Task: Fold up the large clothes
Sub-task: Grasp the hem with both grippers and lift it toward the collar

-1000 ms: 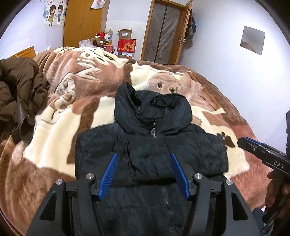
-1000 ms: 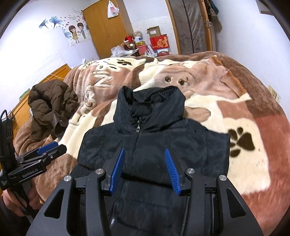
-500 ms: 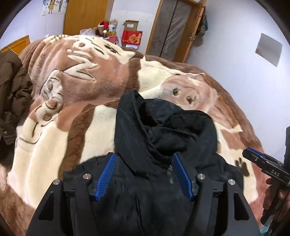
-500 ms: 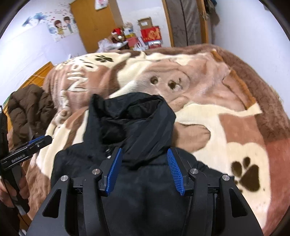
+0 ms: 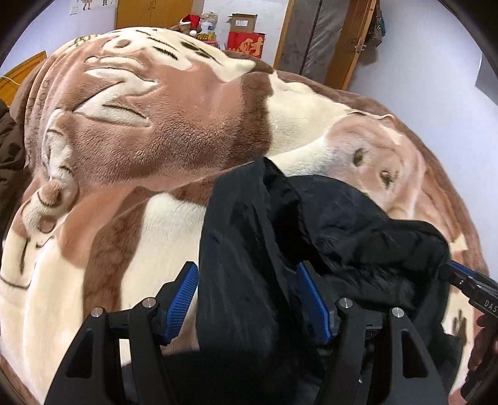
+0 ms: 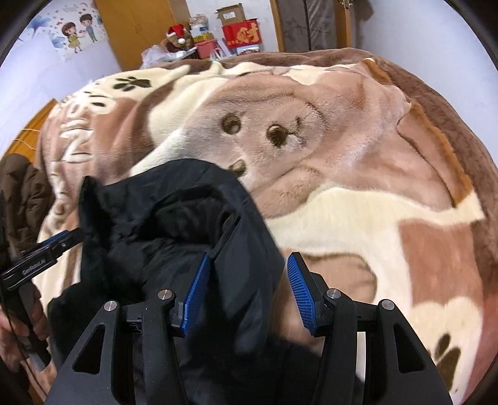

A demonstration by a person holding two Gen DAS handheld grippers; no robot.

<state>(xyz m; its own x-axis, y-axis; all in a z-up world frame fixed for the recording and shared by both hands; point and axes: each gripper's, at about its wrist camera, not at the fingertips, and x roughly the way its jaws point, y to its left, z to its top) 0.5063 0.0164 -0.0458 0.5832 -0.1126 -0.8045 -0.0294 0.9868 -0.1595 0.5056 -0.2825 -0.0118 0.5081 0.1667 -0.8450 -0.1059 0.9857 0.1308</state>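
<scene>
A black puffer jacket (image 5: 311, 224) lies on the bed, its raised collar towards the bear print. My left gripper (image 5: 249, 299) is open low over the collar's left side. Black fabric sits between its blue pads (image 5: 183, 299), which stand wide and do not clamp it. In the right wrist view the jacket (image 6: 162, 218) fills the lower left. My right gripper (image 6: 249, 296) is open astride the collar's right edge, with blanket showing beside its right pad (image 6: 302, 296). Each view catches the other gripper at the jacket's far side: the right gripper (image 5: 467, 283) and the left gripper (image 6: 46, 252).
A plush brown and cream bear blanket (image 5: 155, 140) covers the whole bed (image 6: 358, 193). A brown coat (image 6: 21, 199) is heaped at the left edge. Beyond the bed stand red boxes (image 5: 246, 43), a wooden wardrobe (image 6: 140, 28) and a door.
Both grippers have travelled forward and down along the jacket, from above its body to its collar. The collar now sits between each pair of fingers.
</scene>
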